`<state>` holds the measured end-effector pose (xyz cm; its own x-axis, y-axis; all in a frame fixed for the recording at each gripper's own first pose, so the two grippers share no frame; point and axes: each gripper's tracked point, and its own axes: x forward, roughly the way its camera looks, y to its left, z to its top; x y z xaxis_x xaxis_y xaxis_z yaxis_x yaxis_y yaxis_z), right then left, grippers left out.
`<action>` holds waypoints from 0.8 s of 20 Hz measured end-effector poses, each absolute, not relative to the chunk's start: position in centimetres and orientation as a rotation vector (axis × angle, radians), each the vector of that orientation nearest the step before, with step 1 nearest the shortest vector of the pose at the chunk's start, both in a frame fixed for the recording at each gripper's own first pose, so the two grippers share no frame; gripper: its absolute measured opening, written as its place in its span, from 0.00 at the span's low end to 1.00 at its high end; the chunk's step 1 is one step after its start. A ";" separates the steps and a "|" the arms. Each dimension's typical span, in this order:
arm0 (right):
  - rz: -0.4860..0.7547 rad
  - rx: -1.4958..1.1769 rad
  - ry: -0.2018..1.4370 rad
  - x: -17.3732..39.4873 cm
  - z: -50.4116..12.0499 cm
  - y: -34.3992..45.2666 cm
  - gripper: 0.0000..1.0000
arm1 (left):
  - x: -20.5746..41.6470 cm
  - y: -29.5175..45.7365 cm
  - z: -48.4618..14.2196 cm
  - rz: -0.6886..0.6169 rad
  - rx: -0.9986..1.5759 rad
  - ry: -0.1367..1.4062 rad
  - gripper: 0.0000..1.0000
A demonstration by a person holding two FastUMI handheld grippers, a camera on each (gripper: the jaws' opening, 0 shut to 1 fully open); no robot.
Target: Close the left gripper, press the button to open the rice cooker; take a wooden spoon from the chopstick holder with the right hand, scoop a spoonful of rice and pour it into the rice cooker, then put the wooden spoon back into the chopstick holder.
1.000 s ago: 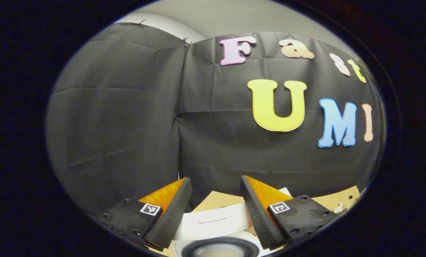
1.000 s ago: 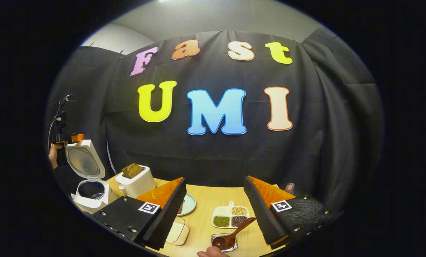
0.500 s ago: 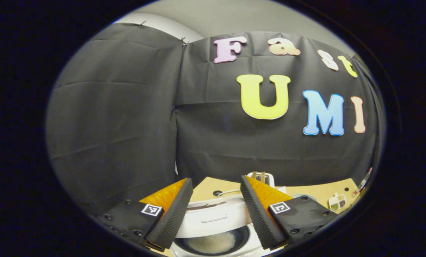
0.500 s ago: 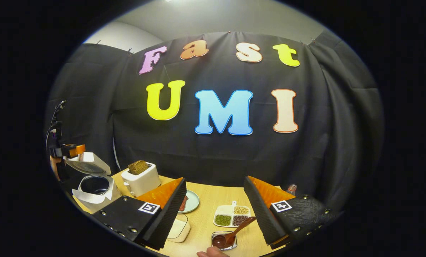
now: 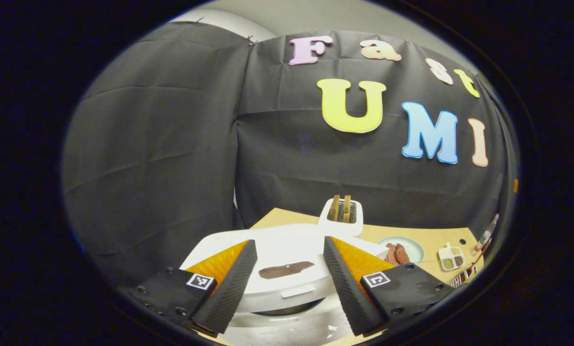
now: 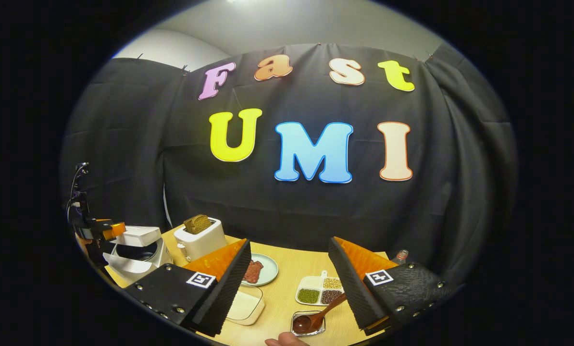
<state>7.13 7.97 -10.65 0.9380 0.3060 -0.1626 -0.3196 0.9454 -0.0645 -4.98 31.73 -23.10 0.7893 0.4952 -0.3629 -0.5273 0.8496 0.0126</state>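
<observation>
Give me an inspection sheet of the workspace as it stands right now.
Surface: light wooden table.
Job's things: white rice cooker at the table's left end, lid lowered almost shut; brown wooden spoon lying with its bowl in a small clear dish.
Clutter: white toaster holding bread, pale green plate of brown food, white divided tray of beans, clear lidded box.
Grippers: left gripper open, over the cooker lid; right gripper open, empty, above the table.
Cables: thin black cable above the left gripper.
Surroundings: black cloth wall.
</observation>
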 end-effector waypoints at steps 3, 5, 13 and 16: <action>0.324 -0.090 0.146 6.7 -10.6 8.1 0.98 | -5.2 31.5 -24.0 0.555 -0.092 0.380 0.96; 0.312 -0.086 0.157 6.4 -11.0 7.7 0.98 | -5.5 31.1 -24.5 0.555 -0.092 0.387 0.96; 0.271 -0.053 0.181 6.0 -11.5 5.9 0.98 | -6.9 30.1 -29.2 0.547 -0.069 0.487 0.94; 0.269 -0.023 0.194 5.9 -11.7 6.1 0.98 | -7.3 29.9 -30.0 0.561 -0.064 0.481 0.94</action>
<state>5.86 6.10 -11.70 0.9455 0.2616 -0.1936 -0.2660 0.9640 0.0037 -7.28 29.90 -30.04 0.7392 0.4960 -0.4556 -0.5252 0.8480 0.0709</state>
